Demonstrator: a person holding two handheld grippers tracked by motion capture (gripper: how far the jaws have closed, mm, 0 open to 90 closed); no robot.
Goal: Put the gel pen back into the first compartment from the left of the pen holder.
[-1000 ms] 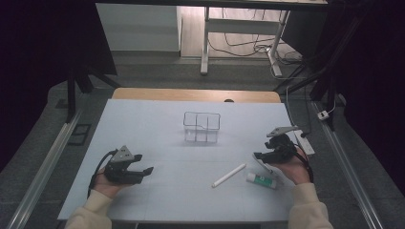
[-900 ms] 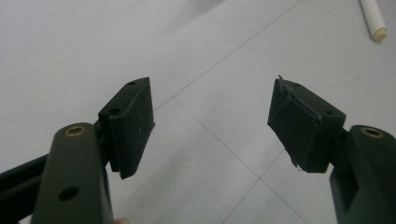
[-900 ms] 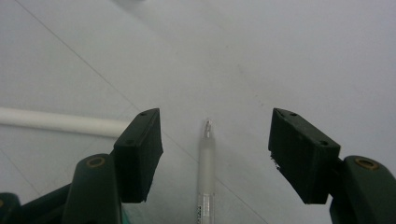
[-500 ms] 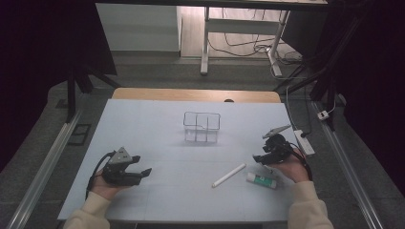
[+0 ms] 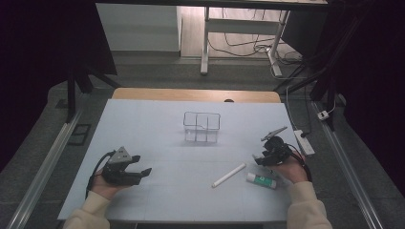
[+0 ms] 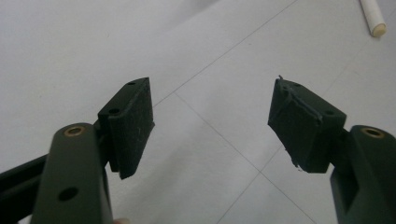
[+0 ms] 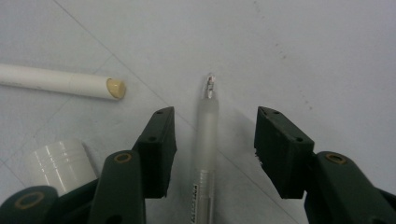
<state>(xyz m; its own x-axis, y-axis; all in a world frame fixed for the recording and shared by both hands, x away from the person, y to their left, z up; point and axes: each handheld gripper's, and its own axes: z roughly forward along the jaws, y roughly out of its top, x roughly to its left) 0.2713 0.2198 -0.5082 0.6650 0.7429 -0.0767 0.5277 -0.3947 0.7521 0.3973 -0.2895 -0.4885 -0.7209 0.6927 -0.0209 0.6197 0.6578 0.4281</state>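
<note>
Jaws of our right gripper (image 7: 212, 144) now straddle, open, the clear pen (image 7: 206, 140) lying on the table (image 5: 157, 138) after we lowered onto it, so closing comes next, while our left gripper (image 6: 212, 121) idles open.

Cream-coloured sleeves cover both forearms of the person at the table. Each hand carries a black two-jaw gripper, left gripper (image 5: 143, 168) and right gripper (image 5: 258, 159), with brass-ringed screw holes, flat dark pads (image 6: 132, 122), a grey three-cornered top plate and a trailing black cable.
</note>
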